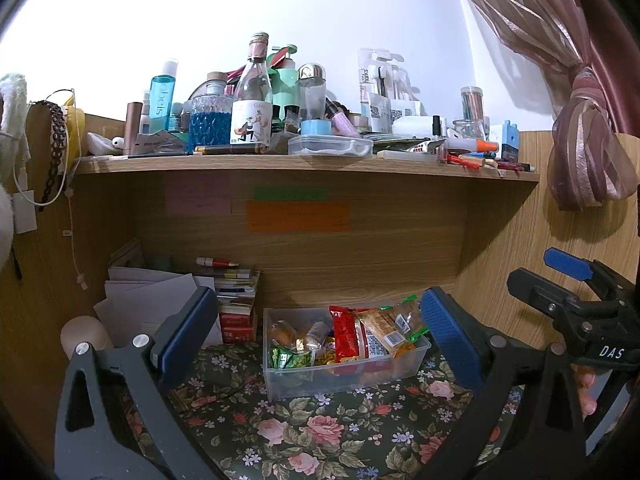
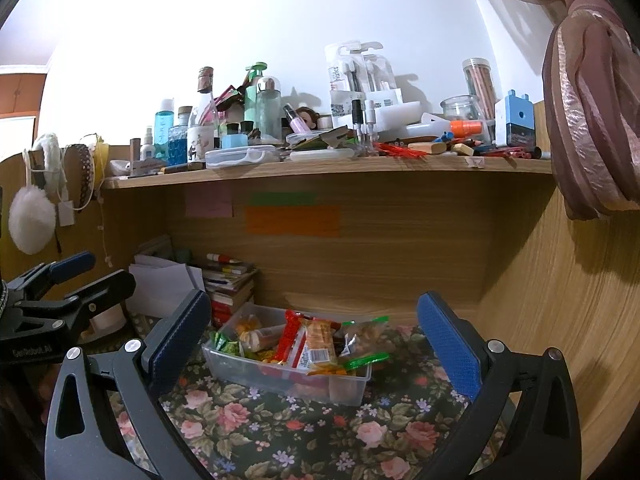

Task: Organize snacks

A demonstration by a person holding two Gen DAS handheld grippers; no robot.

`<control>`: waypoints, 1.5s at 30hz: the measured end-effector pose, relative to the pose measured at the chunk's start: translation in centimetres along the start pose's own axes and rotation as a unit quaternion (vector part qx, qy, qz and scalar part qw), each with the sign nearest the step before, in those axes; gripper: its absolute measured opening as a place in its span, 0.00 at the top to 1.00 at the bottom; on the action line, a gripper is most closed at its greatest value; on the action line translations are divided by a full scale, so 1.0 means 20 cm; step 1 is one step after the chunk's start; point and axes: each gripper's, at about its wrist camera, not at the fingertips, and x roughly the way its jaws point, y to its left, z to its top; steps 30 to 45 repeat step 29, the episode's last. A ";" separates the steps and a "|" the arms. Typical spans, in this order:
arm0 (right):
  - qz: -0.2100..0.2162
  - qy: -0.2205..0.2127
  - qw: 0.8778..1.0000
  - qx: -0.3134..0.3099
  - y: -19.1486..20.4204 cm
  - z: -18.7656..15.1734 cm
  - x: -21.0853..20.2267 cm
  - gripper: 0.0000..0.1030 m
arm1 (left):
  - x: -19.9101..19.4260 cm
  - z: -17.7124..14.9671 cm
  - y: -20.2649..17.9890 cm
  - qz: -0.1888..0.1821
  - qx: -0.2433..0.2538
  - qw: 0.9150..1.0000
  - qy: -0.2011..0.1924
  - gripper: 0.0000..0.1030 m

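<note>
Left wrist view: my left tongs (image 1: 318, 334) spread wide, nothing held. Between their pads, at 12 o'clock, one clear bin (image 1: 344, 368) of snacks (image 1: 362, 334) stands on the floral surface (image 1: 316, 436). Book stack (image 1: 238, 300) at 10 o'clock. Cluttered shelf (image 1: 304, 166) above. My right tongs (image 1: 560, 276) at 3 o'clock, parted and empty.

Right wrist view: right tongs (image 2: 314, 338) wide open, empty. Same bin (image 2: 344, 390) at 12 o'clock on the surface (image 2: 296, 436), packets (image 2: 316, 346) piled inside. Left tongs (image 2: 92, 270) at 9 o'clock.
</note>
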 end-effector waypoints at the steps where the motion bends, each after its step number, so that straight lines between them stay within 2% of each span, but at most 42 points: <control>1: 0.000 0.000 1.000 0.001 0.00 0.00 0.00 0.00 | 0.00 0.00 0.00 0.000 0.000 1.000 0.000 0.00; 22: -0.002 -0.004 1.000 0.002 0.00 0.00 0.00 0.00 | 0.02 -0.01 0.01 -0.019 0.002 1.000 0.003 0.00; 45: 0.001 -0.001 1.000 0.003 -0.01 0.00 0.02 0.00 | 0.04 -0.01 0.01 -0.018 -0.003 1.000 0.007 0.00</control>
